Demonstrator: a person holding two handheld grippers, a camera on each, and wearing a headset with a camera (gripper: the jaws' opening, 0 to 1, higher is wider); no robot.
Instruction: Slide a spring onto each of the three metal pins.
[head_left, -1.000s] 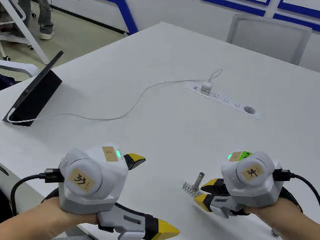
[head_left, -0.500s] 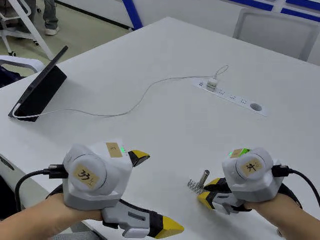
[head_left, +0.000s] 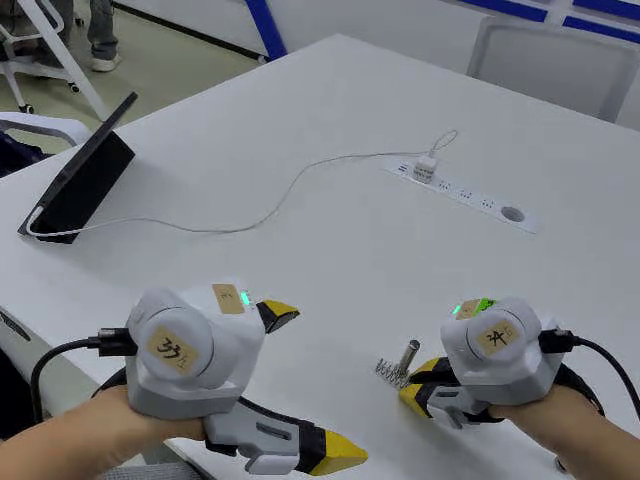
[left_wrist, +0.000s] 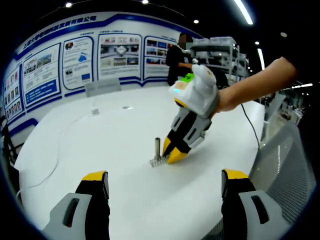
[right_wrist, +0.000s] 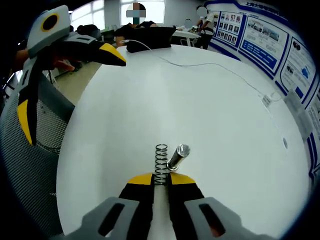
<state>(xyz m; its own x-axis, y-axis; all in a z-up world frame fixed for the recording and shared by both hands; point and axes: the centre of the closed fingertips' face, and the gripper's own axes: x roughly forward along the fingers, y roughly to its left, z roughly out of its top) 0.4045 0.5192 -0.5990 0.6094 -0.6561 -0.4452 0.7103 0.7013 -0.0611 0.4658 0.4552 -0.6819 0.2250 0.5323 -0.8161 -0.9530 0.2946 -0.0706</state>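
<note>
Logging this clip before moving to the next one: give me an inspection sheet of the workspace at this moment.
Surface: white table.
Job's things: one spring lying beside one standing metal pin; not yet on it.
Clutter: tablet propped near the table's edge; power strip with charger.
Grippers: right hand-held gripper shut on spring; left hand-held gripper open, holding nothing.
Cables: white cable from tablet to charger; black lead on left hand-held gripper.
Surroundings: chair beyond the table; wall posters.
</note>
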